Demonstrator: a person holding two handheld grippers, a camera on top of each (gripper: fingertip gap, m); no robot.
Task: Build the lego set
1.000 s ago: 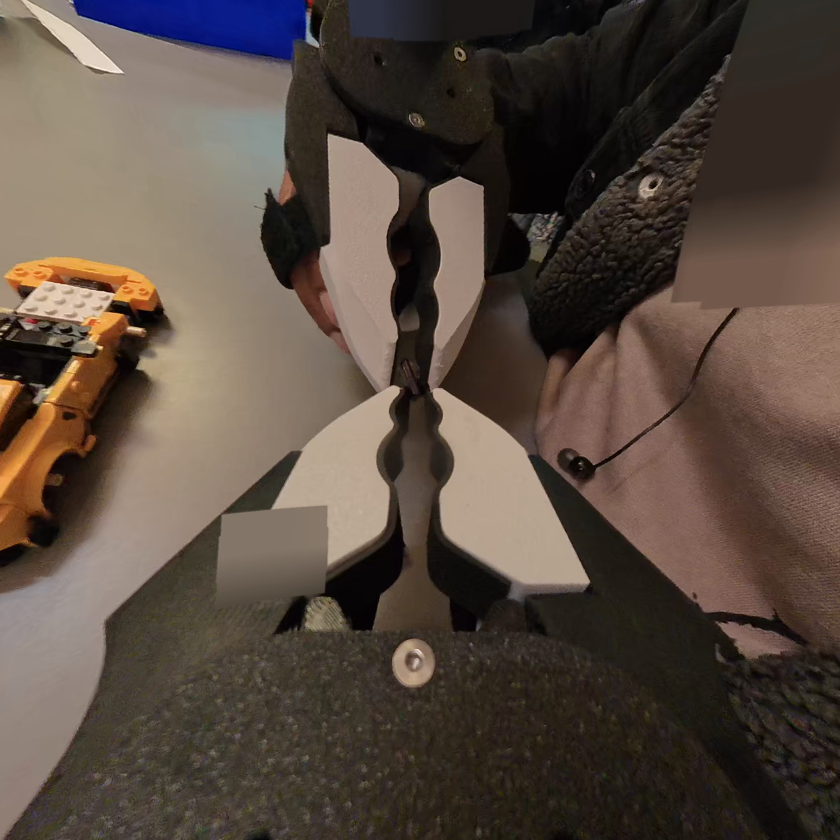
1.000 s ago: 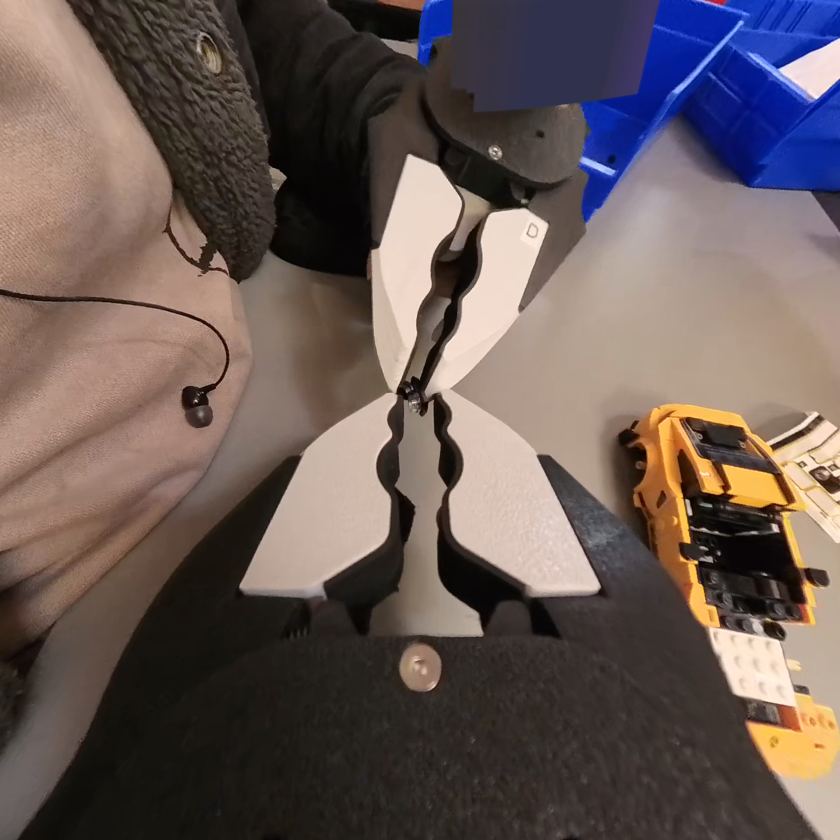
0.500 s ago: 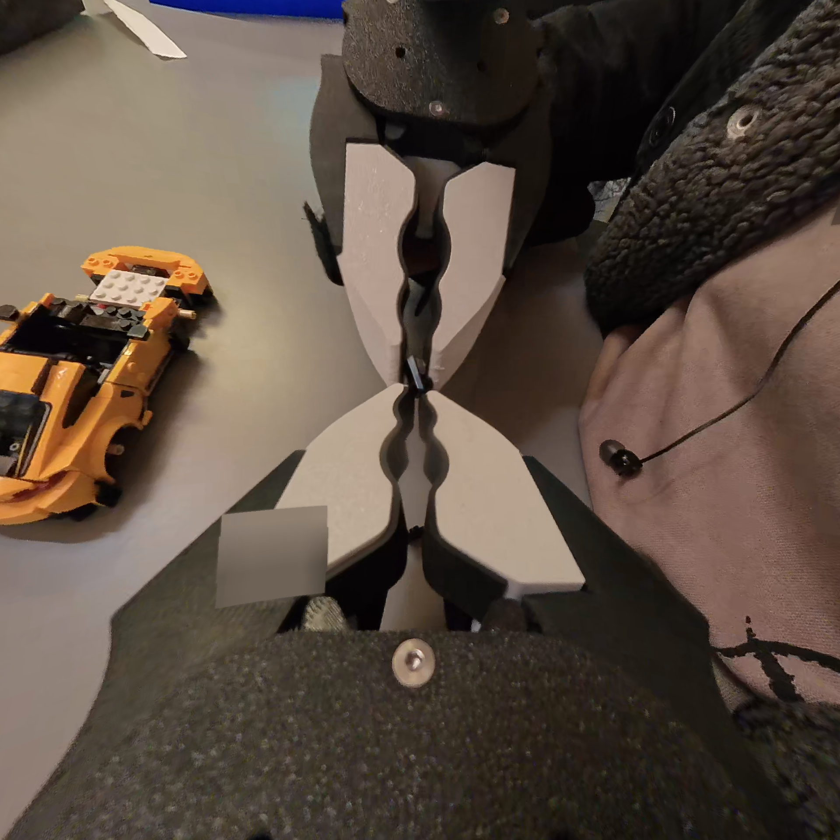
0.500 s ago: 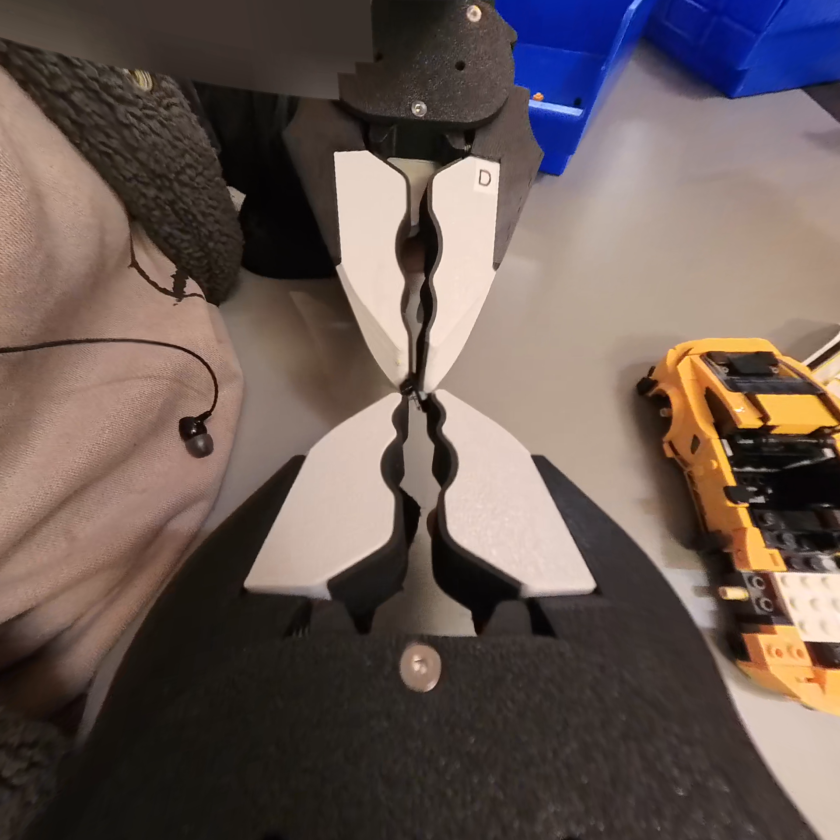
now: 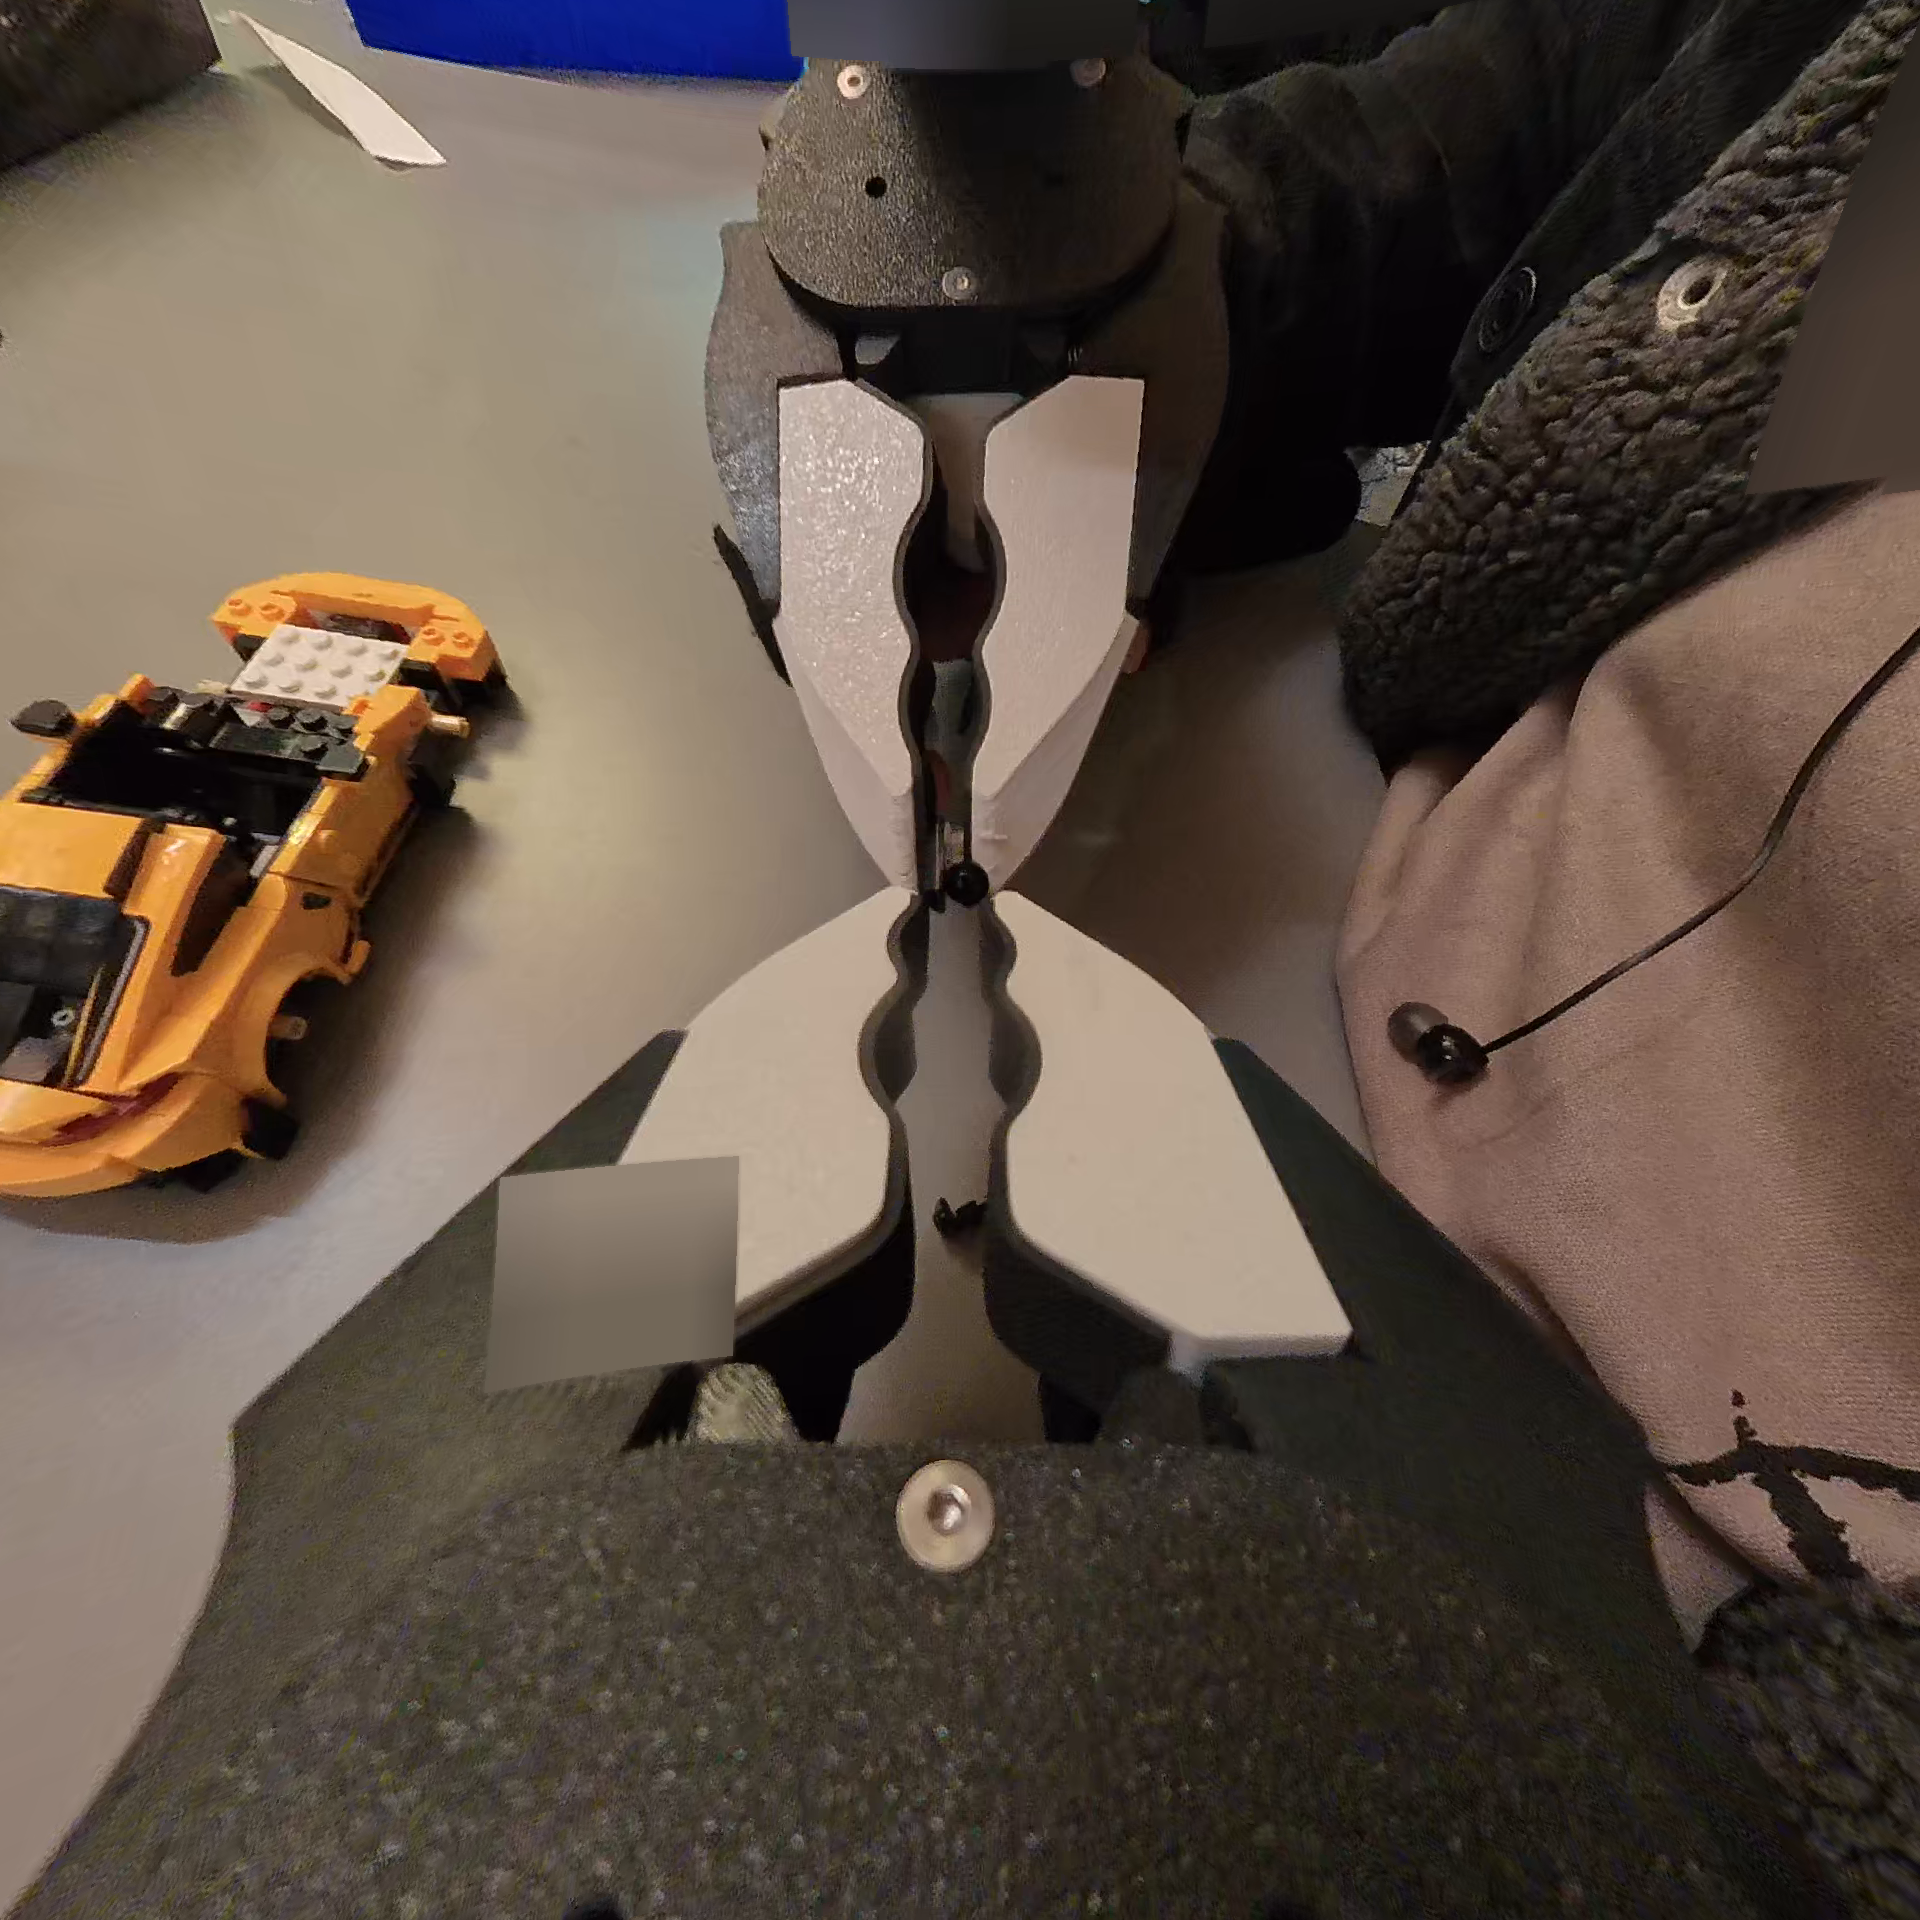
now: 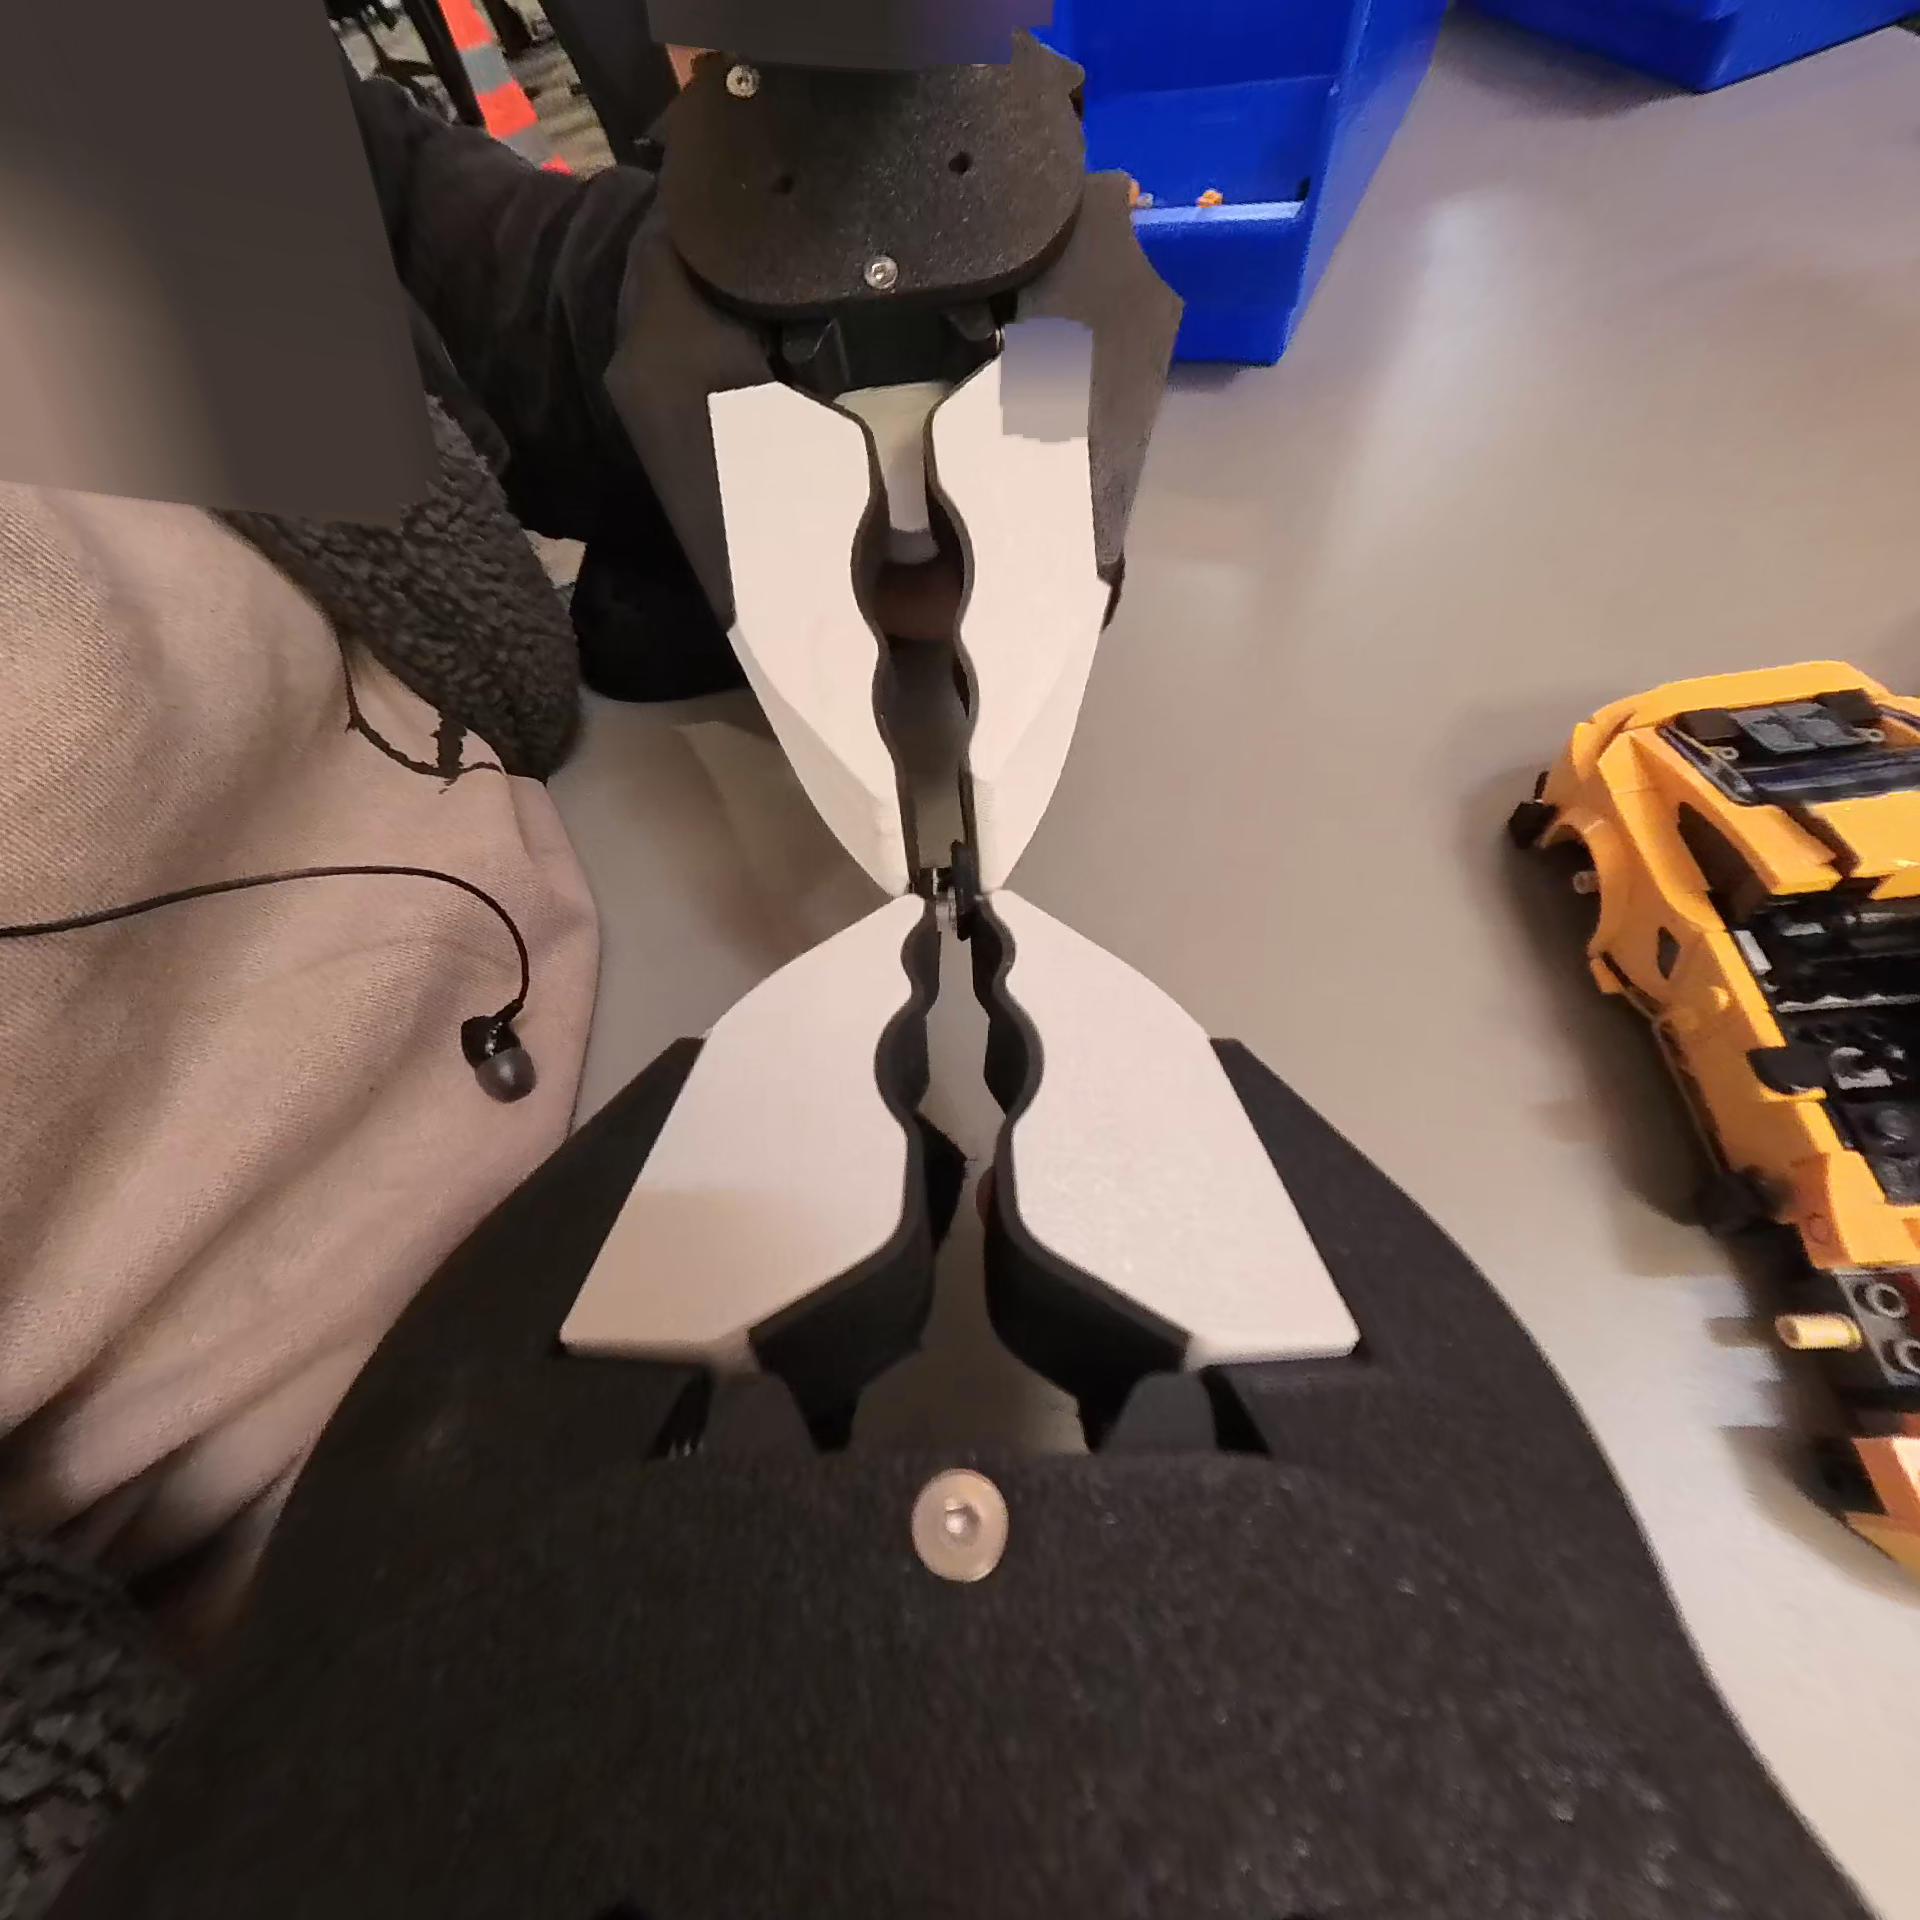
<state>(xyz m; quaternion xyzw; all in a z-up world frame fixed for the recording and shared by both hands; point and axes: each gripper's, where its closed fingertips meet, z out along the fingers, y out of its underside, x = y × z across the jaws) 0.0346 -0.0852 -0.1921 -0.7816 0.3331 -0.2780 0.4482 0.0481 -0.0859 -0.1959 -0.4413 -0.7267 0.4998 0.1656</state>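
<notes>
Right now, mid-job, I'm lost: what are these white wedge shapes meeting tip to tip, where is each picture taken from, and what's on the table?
Each picture comes from a camera on a hand-held two-finger tool, looking along its white fingers. In the left wrist view, the left tool points at the right tool; the right wrist view shows the reverse. Both are pinched nearly shut, tip to tip, on a tiny black piece; which tool truly grips it is unclear. A half-built orange Lego car lies on the grey table. Blue bins stand behind. The person's beige top, with a dangling earbud, fills one side.
</notes>
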